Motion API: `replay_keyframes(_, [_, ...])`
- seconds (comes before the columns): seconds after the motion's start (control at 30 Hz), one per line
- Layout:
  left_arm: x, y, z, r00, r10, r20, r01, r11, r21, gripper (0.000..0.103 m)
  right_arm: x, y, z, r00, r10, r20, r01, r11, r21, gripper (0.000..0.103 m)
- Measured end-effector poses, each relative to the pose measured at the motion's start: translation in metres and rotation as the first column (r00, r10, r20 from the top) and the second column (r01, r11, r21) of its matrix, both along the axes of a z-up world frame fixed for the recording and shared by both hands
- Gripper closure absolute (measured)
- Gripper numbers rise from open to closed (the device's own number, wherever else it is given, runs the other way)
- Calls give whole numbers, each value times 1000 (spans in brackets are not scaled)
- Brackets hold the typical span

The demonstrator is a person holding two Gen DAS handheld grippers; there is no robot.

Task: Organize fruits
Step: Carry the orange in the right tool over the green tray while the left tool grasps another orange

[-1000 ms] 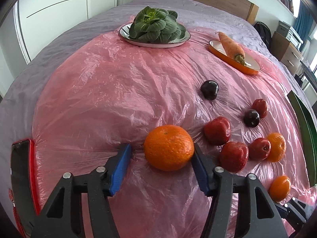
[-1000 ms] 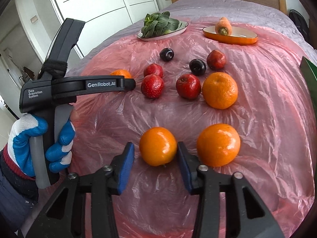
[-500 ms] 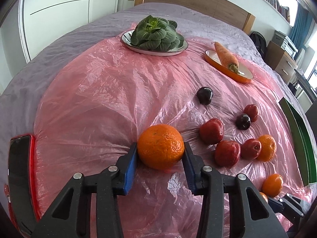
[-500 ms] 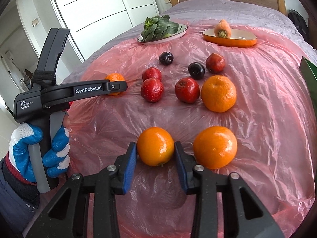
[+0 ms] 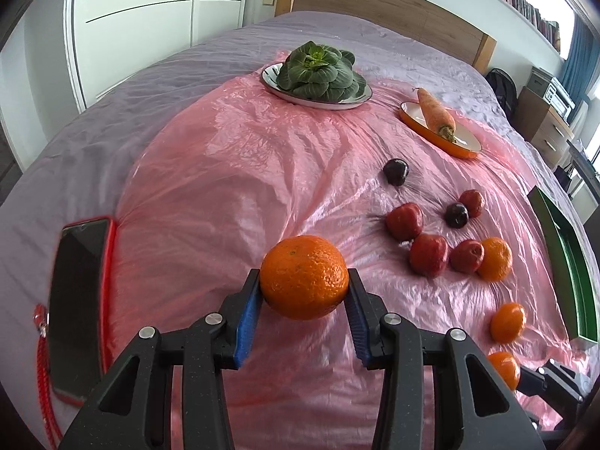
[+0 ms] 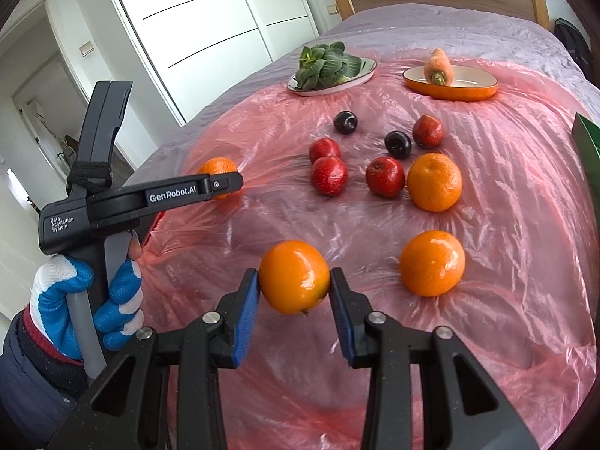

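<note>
Nearest the left wrist camera, the left hand-held gripper [image 5: 303,292] pinches a large orange [image 5: 303,276] between its blue pads, which press on the fruit at 9 and 3 o'clock; the orange seems just clear of the pink plastic sheet [image 5: 232,187] spread over the bed. The right hand-held gripper [image 6: 294,292] likewise pinches a smoother orange [image 6: 294,276], its stem nub turned down toward 5 o'clock. Both fruits are near-round, so neither has a long axis worth aligning; the left one shows its dimpled end up, toward 11 o'clock. The step in hand looks like the lift after a double pick. The next move probably calls for carrying each orange to a sorting place, perhaps the green tray [image 5: 562,262] at 3 o'clock, though no destination is certain. Beyond the right gripper, a third orange [image 6: 432,262] lies at 2 o'clock, then a fourth orange [image 6: 434,182] touching a red apple [image 6: 385,176]. Farther off sit dark plums [image 6: 398,144], and farthest, at 12 o'clock, a plate of greens [image 6: 326,69] and a carrot dish [image 6: 450,84]. A phone [image 5: 77,300] lies at 9 o'clock in the left view.
</note>
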State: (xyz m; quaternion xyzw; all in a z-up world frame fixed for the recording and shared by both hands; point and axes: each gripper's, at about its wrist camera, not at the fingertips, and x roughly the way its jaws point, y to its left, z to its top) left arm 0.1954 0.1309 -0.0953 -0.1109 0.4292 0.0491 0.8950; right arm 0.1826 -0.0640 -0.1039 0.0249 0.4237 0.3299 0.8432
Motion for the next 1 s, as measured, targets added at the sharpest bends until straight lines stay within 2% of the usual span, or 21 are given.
replay_keyframes(0.33, [-41,-28,28,999,-49,2,49,999,24,65,-33,-31,18,1000,-13,4,13,1000,11,34])
replay_keyframes(0.57, [-62,-75,41,991,-131,-12,131,991,9,65,-57,-81,30,997,-78,10,78,997,-2,34])
replay_keyframes(0.8, [-73,-140,58,968,-250,-3,250,968,-10,65,-78,-146,46,983,-183,34,183,983,-18,34])
replay_keyframes(1.0, [-77,-194,76,936,-352,20,352,936,-15,65,-86,-209,54,954,-296,49,298,954,-26,34])
